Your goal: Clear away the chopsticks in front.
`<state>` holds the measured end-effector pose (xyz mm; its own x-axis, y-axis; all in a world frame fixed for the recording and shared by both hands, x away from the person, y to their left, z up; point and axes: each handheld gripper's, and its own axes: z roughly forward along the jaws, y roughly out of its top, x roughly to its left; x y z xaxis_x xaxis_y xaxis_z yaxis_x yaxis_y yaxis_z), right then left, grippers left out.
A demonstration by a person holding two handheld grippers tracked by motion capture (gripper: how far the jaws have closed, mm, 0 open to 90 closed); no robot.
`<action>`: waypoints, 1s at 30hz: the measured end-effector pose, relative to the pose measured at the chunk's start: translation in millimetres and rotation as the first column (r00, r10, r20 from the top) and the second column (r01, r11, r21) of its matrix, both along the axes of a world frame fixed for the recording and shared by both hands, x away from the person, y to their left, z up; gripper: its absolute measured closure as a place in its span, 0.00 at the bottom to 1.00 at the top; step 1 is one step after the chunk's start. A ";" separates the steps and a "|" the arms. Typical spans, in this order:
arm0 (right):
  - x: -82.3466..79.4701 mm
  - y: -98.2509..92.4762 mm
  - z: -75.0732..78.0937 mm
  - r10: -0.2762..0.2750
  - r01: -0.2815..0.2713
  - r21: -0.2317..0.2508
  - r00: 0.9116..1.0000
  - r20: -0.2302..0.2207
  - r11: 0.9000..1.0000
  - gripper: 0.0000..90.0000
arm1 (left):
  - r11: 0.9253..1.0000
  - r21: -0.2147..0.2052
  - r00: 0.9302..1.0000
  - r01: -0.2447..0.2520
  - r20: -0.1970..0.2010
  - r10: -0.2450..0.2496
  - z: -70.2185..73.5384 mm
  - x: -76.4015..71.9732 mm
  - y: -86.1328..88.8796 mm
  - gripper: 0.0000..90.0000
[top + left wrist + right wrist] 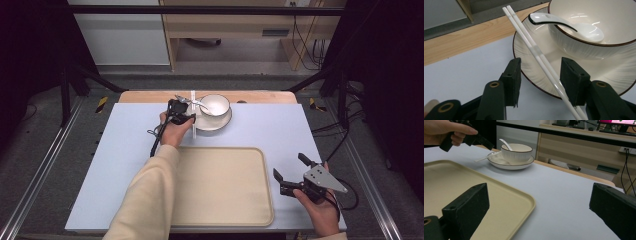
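**Two grippers, one pair of chopsticks at the table's far edge**

Grippers numbered two. Left gripper (540,80) stood half closed astride two white chopsticks (534,50), its right pad seemingly touching them and its left pad apart, so nothing was clamped; its lower body ran off the frame. Right gripper (290,174) gaped wide and empty, near the right edge of the tray (250,200). One pale blue table (125,165) carried everything, its near edge partly covered by a cream sleeve (147,200). One beige tray lay on the near half, bare. One white saucer (529,67) with a dark rim sat at the far edge, holding one ribbed bowl (579,47), cut off at the top and right in the left gripper view. The chopsticks lay side by side across the saucer's left rim, their near ends hidden behind the right jaw. One white spoon (584,31) rested in the bowl, its handle over the rim toward the chopsticks.
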<state>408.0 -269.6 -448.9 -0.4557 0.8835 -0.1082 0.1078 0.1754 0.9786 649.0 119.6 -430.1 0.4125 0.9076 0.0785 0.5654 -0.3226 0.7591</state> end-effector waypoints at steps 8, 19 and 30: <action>0.3 -1.8 0.0 -0.003 0.003 0.002 1.000 -0.006 1.000 0.03 | 1.000 -0.001 1.000 -0.009 -0.005 0.009 -5.7 1.2 -5.5 0.67; 0.5 -1.7 -0.6 0.000 0.000 -0.004 1.000 -0.011 1.000 0.03 | 1.000 -0.001 1.000 -0.012 -0.012 0.012 -10.5 3.4 -7.6 0.73; 0.8 -0.9 -1.4 0.006 -0.006 -0.001 1.000 -0.016 1.000 0.04 | 1.000 0.011 0.999 -0.028 -0.026 0.029 -18.9 7.3 -13.0 0.79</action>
